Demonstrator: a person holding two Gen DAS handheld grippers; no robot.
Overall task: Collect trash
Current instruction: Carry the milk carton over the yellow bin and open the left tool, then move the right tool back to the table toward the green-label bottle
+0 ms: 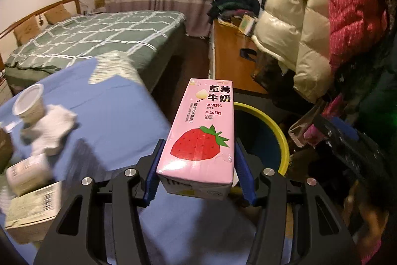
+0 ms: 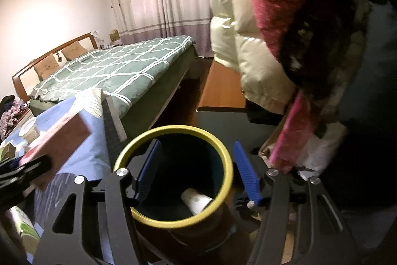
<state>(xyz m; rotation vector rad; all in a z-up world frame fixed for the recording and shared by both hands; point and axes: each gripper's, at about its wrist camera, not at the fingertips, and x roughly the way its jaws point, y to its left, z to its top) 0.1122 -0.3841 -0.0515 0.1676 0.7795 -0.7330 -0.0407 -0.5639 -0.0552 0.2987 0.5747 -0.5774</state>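
My left gripper (image 1: 198, 165) is shut on a pink strawberry milk carton (image 1: 201, 131) and holds it above the edge of the blue-covered table (image 1: 119, 111), beside the bin. The round bin has a yellow rim (image 1: 280, 133) and a dark inside. My right gripper (image 2: 197, 168) is open and empty right above the bin's yellow rim (image 2: 173, 129). A white paper cup (image 2: 196, 200) lies inside the bin. The carton (image 2: 59, 138) held by the left gripper shows at the left of the right wrist view. On the table lie a white cup (image 1: 28, 101), a crumpled tissue (image 1: 54, 131) and small boxes (image 1: 32, 205).
A bed with a green checked cover (image 1: 94, 34) stands behind the table. Puffy cream and red jackets (image 1: 310, 16) hang close on the right above the bin. A wooden desk (image 1: 233, 56) with piled clothes stands behind. Dark floor runs between the bed and the desk.
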